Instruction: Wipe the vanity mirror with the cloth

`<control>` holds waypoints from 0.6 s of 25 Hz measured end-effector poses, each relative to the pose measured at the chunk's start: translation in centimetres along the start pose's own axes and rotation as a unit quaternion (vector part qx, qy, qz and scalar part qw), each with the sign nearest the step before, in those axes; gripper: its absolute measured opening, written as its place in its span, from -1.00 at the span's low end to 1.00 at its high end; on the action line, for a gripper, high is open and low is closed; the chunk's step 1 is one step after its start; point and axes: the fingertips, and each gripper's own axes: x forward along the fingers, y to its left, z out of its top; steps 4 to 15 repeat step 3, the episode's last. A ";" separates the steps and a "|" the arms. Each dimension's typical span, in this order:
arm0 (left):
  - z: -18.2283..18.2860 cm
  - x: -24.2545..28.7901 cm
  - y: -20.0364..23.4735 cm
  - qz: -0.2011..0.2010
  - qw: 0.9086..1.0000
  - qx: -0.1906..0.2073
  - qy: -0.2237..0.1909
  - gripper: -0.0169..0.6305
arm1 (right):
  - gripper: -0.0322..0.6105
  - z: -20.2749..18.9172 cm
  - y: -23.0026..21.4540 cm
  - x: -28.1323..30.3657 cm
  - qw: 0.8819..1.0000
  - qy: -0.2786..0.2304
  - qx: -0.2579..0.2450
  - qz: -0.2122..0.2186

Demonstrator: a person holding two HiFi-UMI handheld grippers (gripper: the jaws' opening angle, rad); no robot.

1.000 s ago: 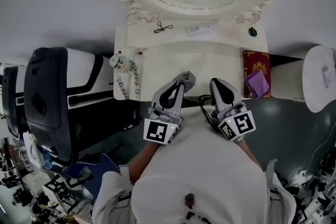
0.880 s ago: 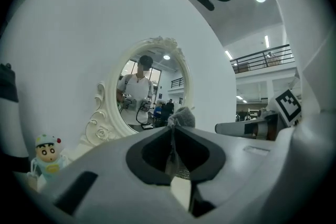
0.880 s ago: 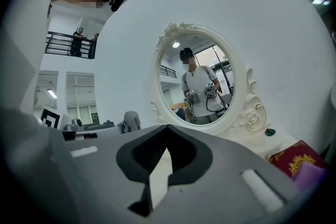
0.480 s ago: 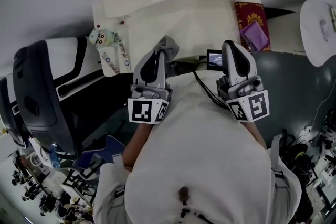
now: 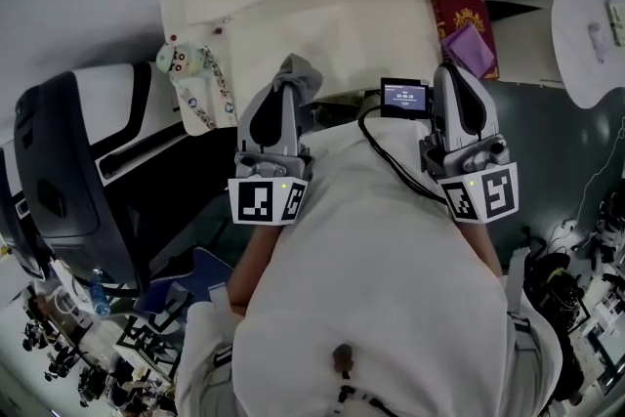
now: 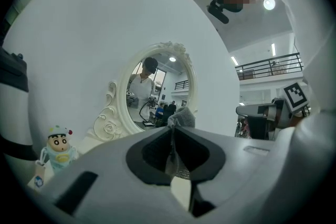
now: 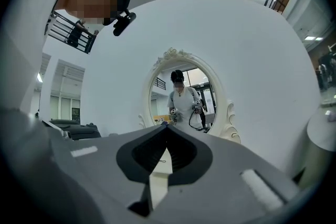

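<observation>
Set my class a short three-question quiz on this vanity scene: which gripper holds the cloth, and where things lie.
1. True or false: the grey cloth is pinched in the right gripper.
2. What lies on the red box? A. a purple cloth B. a cup C. a comb
3. Fill in: in the left gripper view, the toy figure stands to the ___ of the mirror.
Key: 1. False: the left gripper is shut on it; the right is shut with nothing between its jaws. 2. A. 3. left.
</observation>
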 end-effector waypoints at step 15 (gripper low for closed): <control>-0.1 -0.2 0.3 0.003 1.000 -0.003 -0.001 -0.87 | -0.88 -0.2 0.2 0.0 1.000 -0.003 0.005 -0.007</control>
